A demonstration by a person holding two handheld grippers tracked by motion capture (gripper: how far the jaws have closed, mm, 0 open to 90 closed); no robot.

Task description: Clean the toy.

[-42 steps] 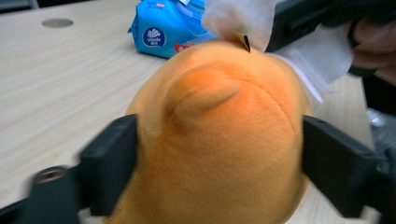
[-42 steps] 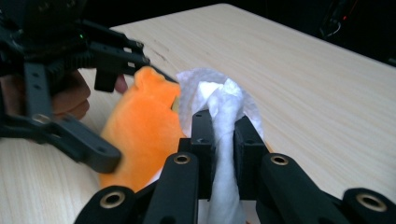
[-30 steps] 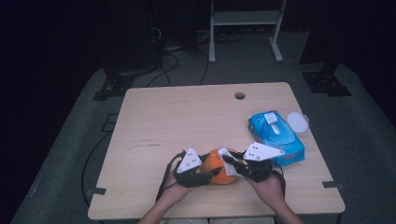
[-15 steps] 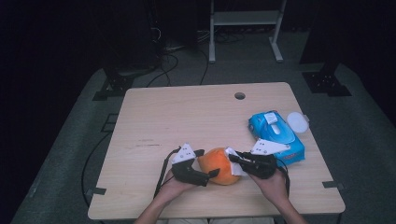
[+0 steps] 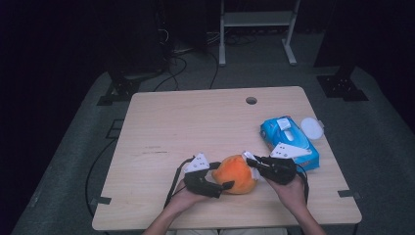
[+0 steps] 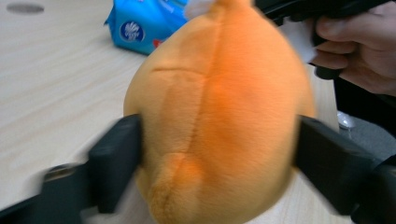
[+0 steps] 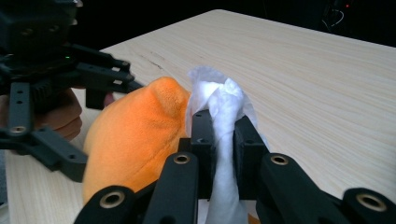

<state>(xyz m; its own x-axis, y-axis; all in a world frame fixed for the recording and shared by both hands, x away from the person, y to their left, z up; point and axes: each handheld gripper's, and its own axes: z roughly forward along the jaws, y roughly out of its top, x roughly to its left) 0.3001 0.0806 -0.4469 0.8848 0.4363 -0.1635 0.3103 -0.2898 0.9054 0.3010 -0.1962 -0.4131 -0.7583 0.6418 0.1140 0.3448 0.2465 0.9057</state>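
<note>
An orange plush toy point(image 5: 236, 174) lies near the front edge of the wooden table point(image 5: 195, 122). My left gripper point(image 5: 222, 177) reaches in from its left. Its black jaws have just been closing and now press on both sides of the plush toy point(image 6: 219, 107). In the left gripper view the left gripper point(image 6: 217, 149) has the toy bulging between its pads. My right gripper point(image 5: 250, 164) comes from the right, shut on a crumpled white wipe point(image 7: 217, 93). In the right gripper view the right gripper point(image 7: 219, 126) holds the wipe against the toy's point(image 7: 135, 135) end.
A blue pack of wipes point(image 5: 288, 139) lies right of the hands, with a round white lid point(image 5: 311, 128) beside it at the table's right edge. A cable hole point(image 5: 251, 100) sits near the far edge. Dark stands and cables lie on the floor beyond.
The left jaws let go of the toy, opened wide, then closed around its broader body. More of the orange toy shows between the grippers. The right gripper with the wipe shifted slightly.
</note>
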